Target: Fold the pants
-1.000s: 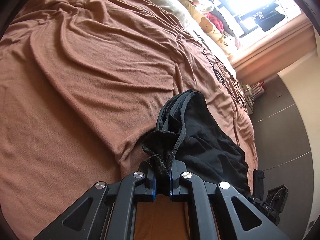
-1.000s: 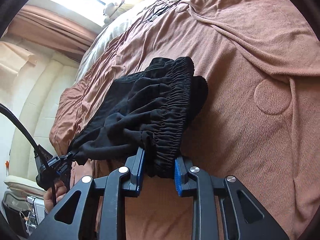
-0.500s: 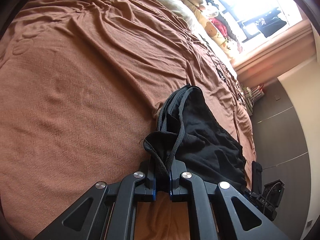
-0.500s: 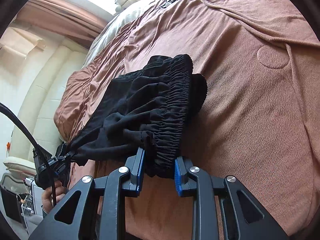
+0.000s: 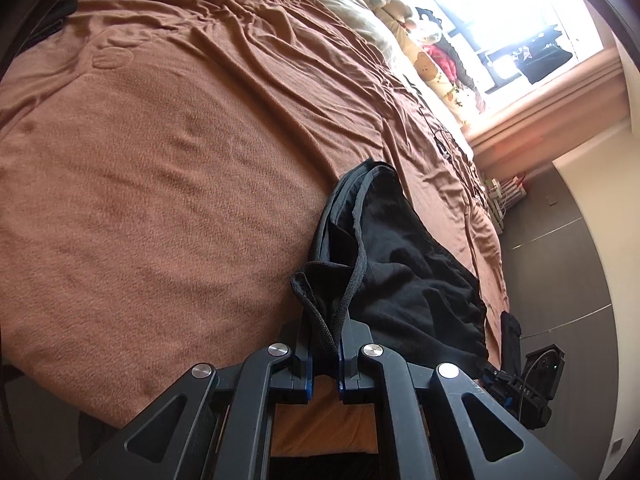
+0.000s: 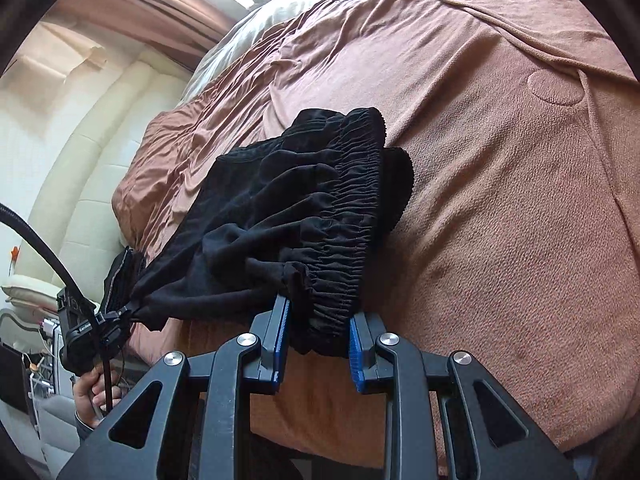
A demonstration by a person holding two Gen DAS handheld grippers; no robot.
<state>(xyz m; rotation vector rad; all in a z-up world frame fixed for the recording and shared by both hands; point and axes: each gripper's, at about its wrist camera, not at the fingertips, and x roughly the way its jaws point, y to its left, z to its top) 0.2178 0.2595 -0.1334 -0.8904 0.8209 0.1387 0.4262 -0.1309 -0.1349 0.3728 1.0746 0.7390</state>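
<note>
Left wrist view shows the left gripper point(image 5: 324, 354) pinching the hem end of the black pants point(image 5: 404, 280) tight between its blue pads. Right wrist view shows the right gripper point(image 6: 318, 346) squeezing the bunched stretchy waistband point(image 6: 344, 216) of the same pants. The pants hang stretched between the two grippers, just above the brown blanket point(image 5: 168, 184) on the bed. A hand point(image 6: 96, 396) shows low at the left.
</note>
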